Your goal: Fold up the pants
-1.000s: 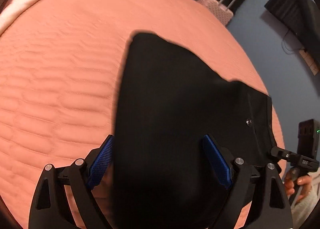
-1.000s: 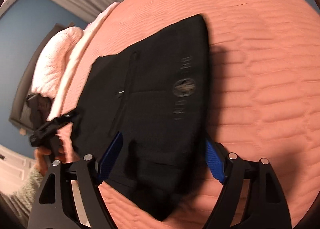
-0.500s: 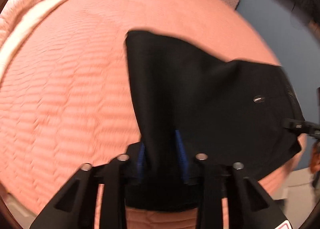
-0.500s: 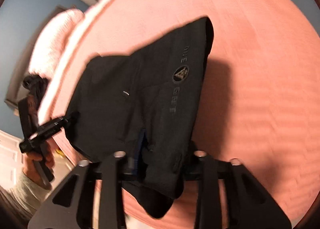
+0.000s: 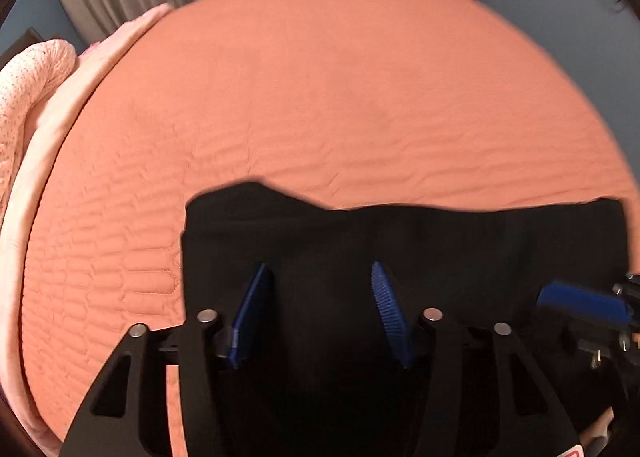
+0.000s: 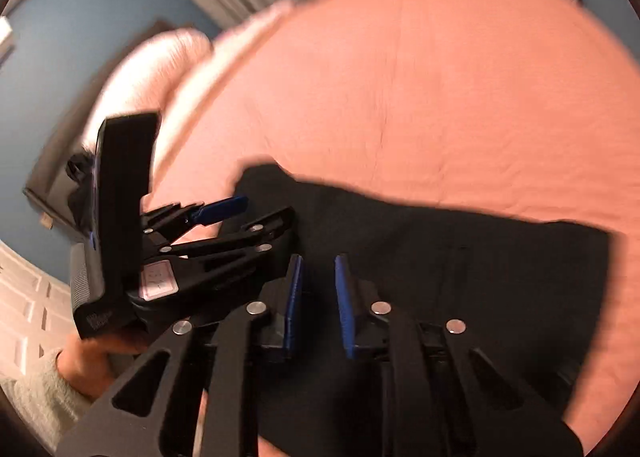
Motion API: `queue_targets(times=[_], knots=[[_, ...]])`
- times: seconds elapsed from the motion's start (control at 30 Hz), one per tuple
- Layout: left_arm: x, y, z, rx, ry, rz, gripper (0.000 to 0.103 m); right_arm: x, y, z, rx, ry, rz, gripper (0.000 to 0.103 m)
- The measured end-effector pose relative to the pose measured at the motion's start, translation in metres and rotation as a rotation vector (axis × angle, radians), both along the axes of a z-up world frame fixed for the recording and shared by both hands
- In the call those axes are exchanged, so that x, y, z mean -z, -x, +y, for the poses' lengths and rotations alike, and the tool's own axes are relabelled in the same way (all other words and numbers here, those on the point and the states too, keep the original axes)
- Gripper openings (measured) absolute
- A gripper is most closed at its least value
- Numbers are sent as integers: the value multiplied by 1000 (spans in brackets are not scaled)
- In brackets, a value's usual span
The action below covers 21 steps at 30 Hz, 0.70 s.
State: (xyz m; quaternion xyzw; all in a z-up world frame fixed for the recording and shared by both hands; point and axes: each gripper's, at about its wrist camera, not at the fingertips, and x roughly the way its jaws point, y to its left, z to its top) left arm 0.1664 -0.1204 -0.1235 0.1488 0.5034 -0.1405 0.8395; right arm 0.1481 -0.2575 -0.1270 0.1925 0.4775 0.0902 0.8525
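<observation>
Left tongs [image 5: 320, 313] opening, right tongs [image 6: 318, 305] closing, nothing pinched; press the pants [image 5: 440, 249] flat on the bed [image 5: 320, 77], square edges.

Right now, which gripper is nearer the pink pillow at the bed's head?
Left. The left gripper, fingers opening over the pants, is at their end nearest the pillow; the right gripper, fingers closing over the pants, is beyond it, farther away.
</observation>
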Motion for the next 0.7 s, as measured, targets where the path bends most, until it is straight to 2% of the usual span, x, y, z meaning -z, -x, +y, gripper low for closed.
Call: queue_targets(times=[0.03,0.07,0.1,0.13,0.17,0.23,0.27,0.3,0.33,0.37,0.4,0.43,0.5,0.53,0.57,0.6,0.63,0.67,0.7], knots=[[1,-3,7,3,13,-26,56,12,-3,-26,65,-4,16,0],[-4,-6,17,-14,-22,-67,55,15,3,-47,113,-87,8,0],[-7,-13,24,-51,-96,-117,51,13,11,-67,191,-137,5,0],[-10,-21,32,-83,-149,-172,51,5,17,-74,249,-86,-2,0],[-16,-31,47,-119,-140,-176,51,-13,24,-73,290,15,-41,3],[-31,-41,66,-175,5,-117,48,-27,21,-53,211,5,-79,2],[-41,-41,66,-181,133,-98,48,-28,11,-30,113,-17,-80,2],[-43,-35,61,-172,180,-95,53,-23,2,-18,62,9,-73,2],[-38,-34,46,-136,171,-94,53,-16,-7,-11,40,69,-54,1],[-16,-36,24,-56,59,-48,53,-1,-17,-11,48,165,-2,0],[7,-39,12,3,-48,-21,56,4,-15,-24,74,129,6,0],[15,-40,11,26,-62,-30,57,1,-8,-40,136,61,2,0],[4,-44,23,10,-14,-22,57,-27,24,-74,288,98,-49,3],[-5,-47,30,-22,-21,-42,49,-33,36,-77,284,85,-57,3],[-21,-44,37,-68,-48,-96,48,-33,43,-75,241,61,-49,3],[-35,-49,31,-64,-17,-110,49,-29,47,-68,196,69,-34,2],[-46,-41,31,-46,30,-112,50,-22,52,-66,145,126,-5,2],[-55,-28,27,-20,41,-118,52,-6,59,-68,144,253,51,0],[-58,-16,24,6,19,-128,53,3,72,-77,180,276,67,0]])
